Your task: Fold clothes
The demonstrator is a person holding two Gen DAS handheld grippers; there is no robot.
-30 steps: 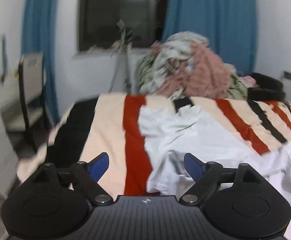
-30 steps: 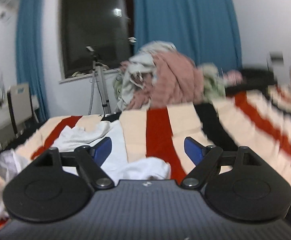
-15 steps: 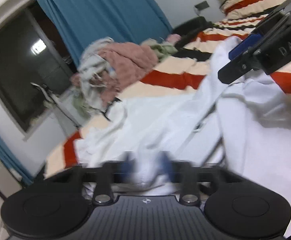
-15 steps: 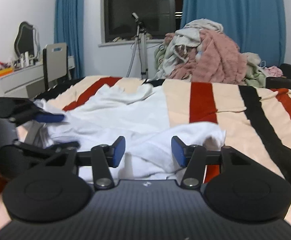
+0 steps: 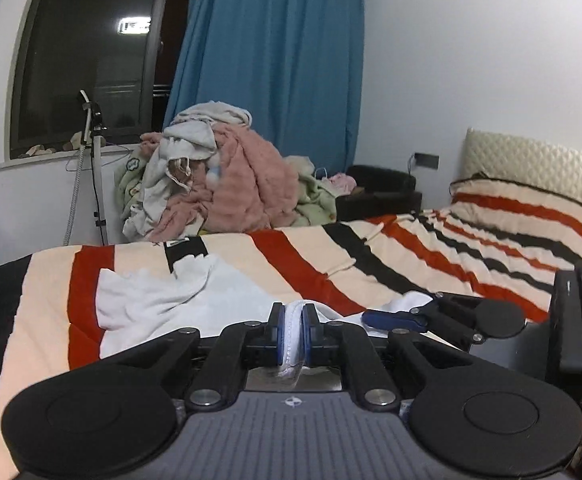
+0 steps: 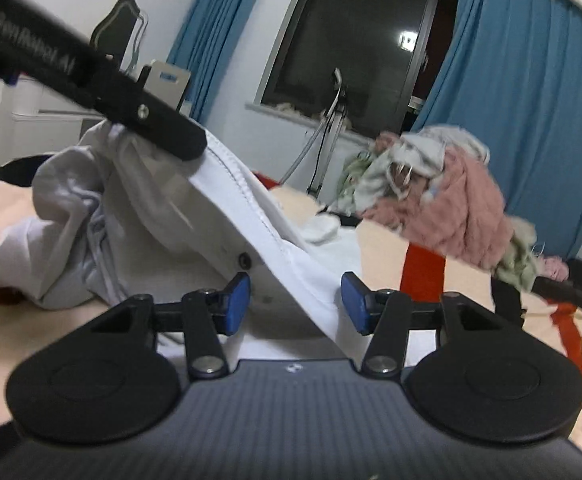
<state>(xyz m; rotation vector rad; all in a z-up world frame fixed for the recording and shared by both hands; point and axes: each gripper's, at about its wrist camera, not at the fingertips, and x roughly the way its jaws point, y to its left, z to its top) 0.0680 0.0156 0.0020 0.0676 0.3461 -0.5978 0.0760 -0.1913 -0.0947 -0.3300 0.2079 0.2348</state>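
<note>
Your left gripper (image 5: 291, 334) has its blue-padded fingers (image 5: 277, 334) clenched on a bunched hem of the white cotton shirt (image 5: 195, 300), the fabric pinched tight between the pads. Ahead of those fingers the rest of the shirt lies rumpled on the cream, red and black striped bedspread (image 5: 311, 268). Off to the right of them, your right gripper (image 5: 395, 320) sits low over another white edge of the shirt.

From the right wrist view, your right gripper (image 6: 295, 306) has its fingers (image 6: 237, 304) spread apart, released, with a taut stitched edge of the white shirt (image 6: 259, 216) running diagonally through the gap between them; you cannot tell whether cloth touches either pad. Up and left of those fingers, the left gripper (image 6: 179, 140) holds that edge raised off the bed.

Beyond both pairs of fingers, a heap of pink, grey and green laundry (image 5: 227, 184) sits at the far edge of the bed, with the blue curtain (image 5: 275, 68) and the dark window (image 5: 91, 48) behind it.
</note>
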